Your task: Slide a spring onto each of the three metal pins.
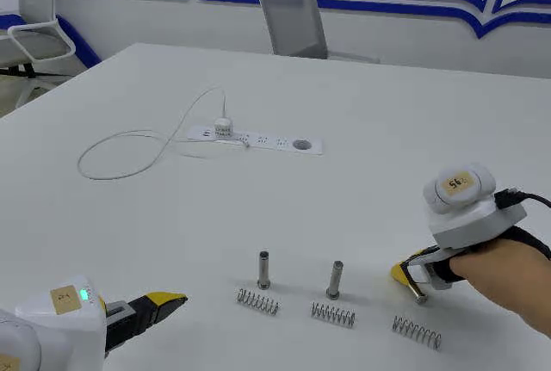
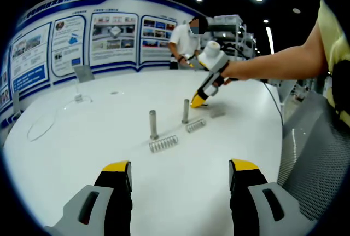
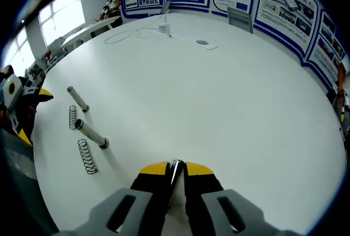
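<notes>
Third pin in the right gripper

The right gripper [image 3: 171,168] is clamped on a pin [image 1: 417,290] low over the table [image 1: 362,87]. The left gripper [image 2: 180,166] gapes wide, empty. Two other pins [image 1: 263,269] [image 1: 335,279] stand upright, three springs [image 1: 257,301] [image 1: 333,314] [image 1: 417,332] lying just before them

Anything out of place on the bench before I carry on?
One thing: the third pin is not standing. It leans, clamped in the right gripper. The other two pins stand upright. The three springs lie flat, none threaded. Nothing looks damaged.
</notes>
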A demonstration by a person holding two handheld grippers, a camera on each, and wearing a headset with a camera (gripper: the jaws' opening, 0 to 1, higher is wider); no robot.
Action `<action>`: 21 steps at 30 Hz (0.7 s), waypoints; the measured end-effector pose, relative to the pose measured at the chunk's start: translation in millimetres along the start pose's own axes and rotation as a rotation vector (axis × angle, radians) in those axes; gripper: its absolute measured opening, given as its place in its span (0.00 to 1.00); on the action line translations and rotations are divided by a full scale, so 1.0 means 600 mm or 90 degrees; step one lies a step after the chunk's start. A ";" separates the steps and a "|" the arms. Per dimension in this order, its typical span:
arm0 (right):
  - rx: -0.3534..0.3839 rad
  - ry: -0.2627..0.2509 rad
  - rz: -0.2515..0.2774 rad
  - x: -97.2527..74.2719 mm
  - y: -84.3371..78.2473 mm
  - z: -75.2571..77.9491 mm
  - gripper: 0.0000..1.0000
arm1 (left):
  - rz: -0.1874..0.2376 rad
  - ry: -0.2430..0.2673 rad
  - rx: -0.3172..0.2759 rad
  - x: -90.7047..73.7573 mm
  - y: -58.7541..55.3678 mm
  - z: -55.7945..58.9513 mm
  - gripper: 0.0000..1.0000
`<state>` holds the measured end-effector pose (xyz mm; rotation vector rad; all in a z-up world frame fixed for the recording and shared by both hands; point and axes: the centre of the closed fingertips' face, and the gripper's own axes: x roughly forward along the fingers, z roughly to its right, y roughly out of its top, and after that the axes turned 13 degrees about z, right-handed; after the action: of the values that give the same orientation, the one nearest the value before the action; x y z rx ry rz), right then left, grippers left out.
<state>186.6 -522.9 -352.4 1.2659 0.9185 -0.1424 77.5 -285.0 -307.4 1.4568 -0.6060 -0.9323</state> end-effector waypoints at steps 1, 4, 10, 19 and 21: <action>0.006 -0.001 0.000 0.000 0.000 0.000 0.12 | 0.000 0.000 0.000 0.000 0.000 0.000 0.74; 0.012 -0.003 0.001 0.000 -0.001 0.000 0.11 | -0.001 -0.001 -0.001 0.000 0.000 0.001 0.73; 0.025 -0.010 0.009 0.000 -0.001 0.000 0.09 | -0.002 0.001 -0.001 -0.002 -0.002 0.001 0.73; 0.033 -0.011 0.024 -0.006 0.003 -0.005 0.09 | 0.000 0.001 0.003 -0.002 0.002 0.000 0.73; 0.036 -0.011 0.031 -0.009 0.006 -0.006 0.09 | 0.000 0.003 0.004 -0.002 0.004 -0.001 0.73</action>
<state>183.1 -520.4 -346.0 1.3369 0.8724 -0.1414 77.7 -283.7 -304.7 1.4646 -0.6064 -0.9283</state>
